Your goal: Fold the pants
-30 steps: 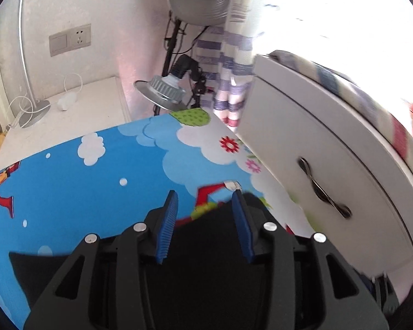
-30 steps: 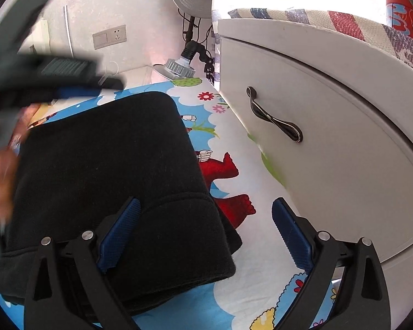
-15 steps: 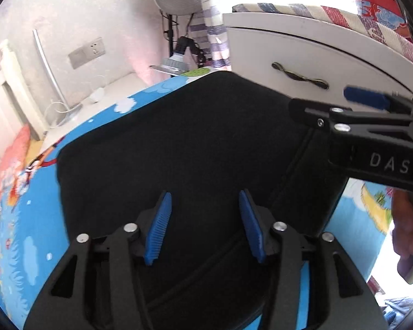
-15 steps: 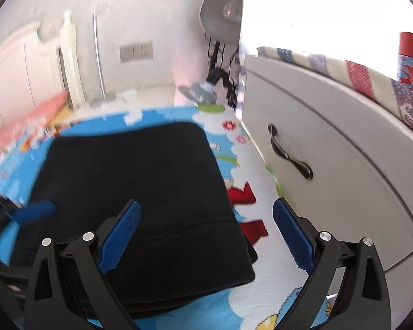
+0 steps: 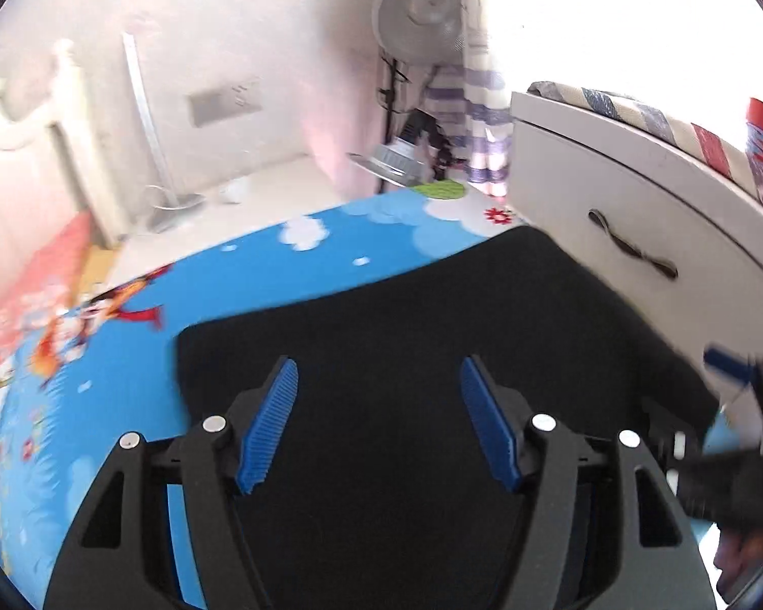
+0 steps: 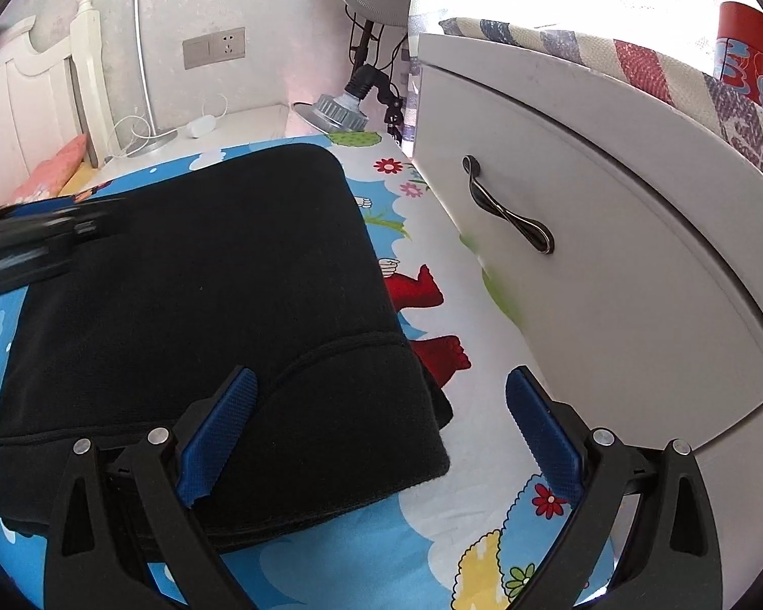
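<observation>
Widened since half a second ago: left gripper (image 5: 376,422), its fingers then narrow, now spread and empty above the pants (image 6: 203,305). Right gripper (image 6: 381,437): wide as before, empty, near-right corner of the bundle between its fingers. Pants: black, folded into a thick rectangle on the cartoon mat (image 6: 432,549), just beside the white cabinet (image 6: 610,264). Risk, as judged: a low finger catching the top layer would drag the fold open. Pose: both tools angled down over the near edge, left blurred with motion.
</observation>
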